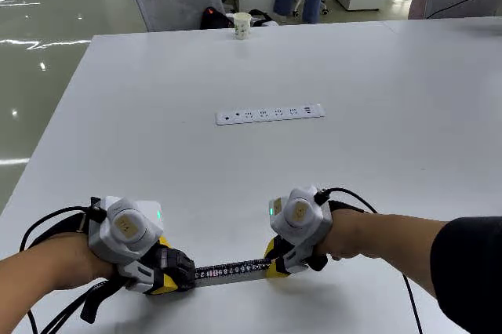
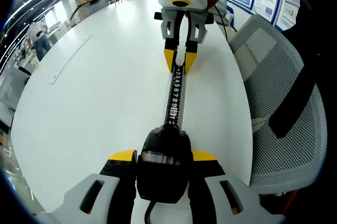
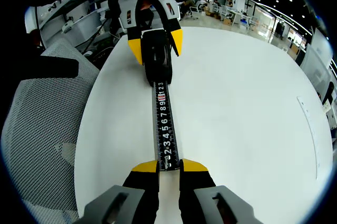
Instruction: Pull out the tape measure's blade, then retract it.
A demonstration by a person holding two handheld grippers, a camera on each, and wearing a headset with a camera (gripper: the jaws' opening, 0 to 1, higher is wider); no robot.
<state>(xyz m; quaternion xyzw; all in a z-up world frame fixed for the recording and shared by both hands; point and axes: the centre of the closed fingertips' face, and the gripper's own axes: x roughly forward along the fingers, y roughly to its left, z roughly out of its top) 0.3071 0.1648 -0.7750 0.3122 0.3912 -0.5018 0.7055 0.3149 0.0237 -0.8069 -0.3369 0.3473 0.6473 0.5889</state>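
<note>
Left gripper [image 1: 171, 273] clenched on black tape measure case [image 2: 164, 166], near front edge of table [image 1: 376, 114]. One blade [image 1: 232, 271] drawn out flat across to right gripper [image 1: 278, 259], whose jaws pinch blade tip. Farther back: one paper cup [image 1: 242, 25] upright at far edge, contents cannot tell; one power strip [image 1: 269, 114] mid-table, well apart. Two grippers, one tape measure.

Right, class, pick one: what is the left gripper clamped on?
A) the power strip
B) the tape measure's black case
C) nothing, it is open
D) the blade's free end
B: in its own view the left gripper has its jaws shut on either side of the case, while the right gripper pinches the end of the blade drawn out between them.
</note>
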